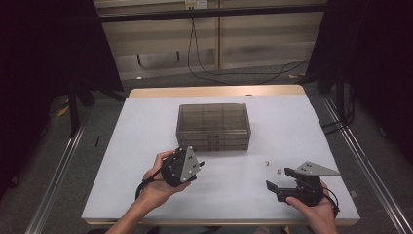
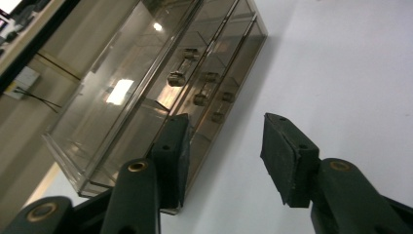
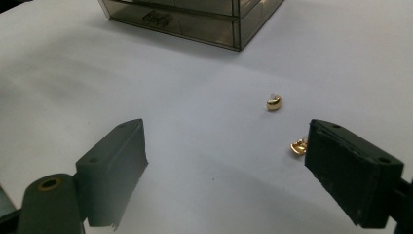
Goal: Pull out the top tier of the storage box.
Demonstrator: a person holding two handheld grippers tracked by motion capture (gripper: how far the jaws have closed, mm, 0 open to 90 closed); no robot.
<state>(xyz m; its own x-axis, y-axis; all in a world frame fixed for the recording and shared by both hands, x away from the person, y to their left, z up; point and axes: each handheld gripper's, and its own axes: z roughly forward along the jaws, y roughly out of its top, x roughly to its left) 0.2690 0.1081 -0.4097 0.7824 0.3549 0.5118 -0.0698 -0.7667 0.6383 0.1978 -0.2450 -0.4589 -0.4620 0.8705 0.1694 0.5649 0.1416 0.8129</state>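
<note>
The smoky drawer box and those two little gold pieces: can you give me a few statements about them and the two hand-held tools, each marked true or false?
1. The smoked transparent drawer box stands on the white table. True.
2. Two small gold pieces, one and another, lie inside a drawer. False: they lie on the table, apart from the box.
3. The right tool has open jaws with nothing between them. True.
4. The left tool grips a gold piece. False: its jaws are apart and empty, pointing toward the box.
5. The gold pieces lie nearer the right tool than the left. True.
</note>
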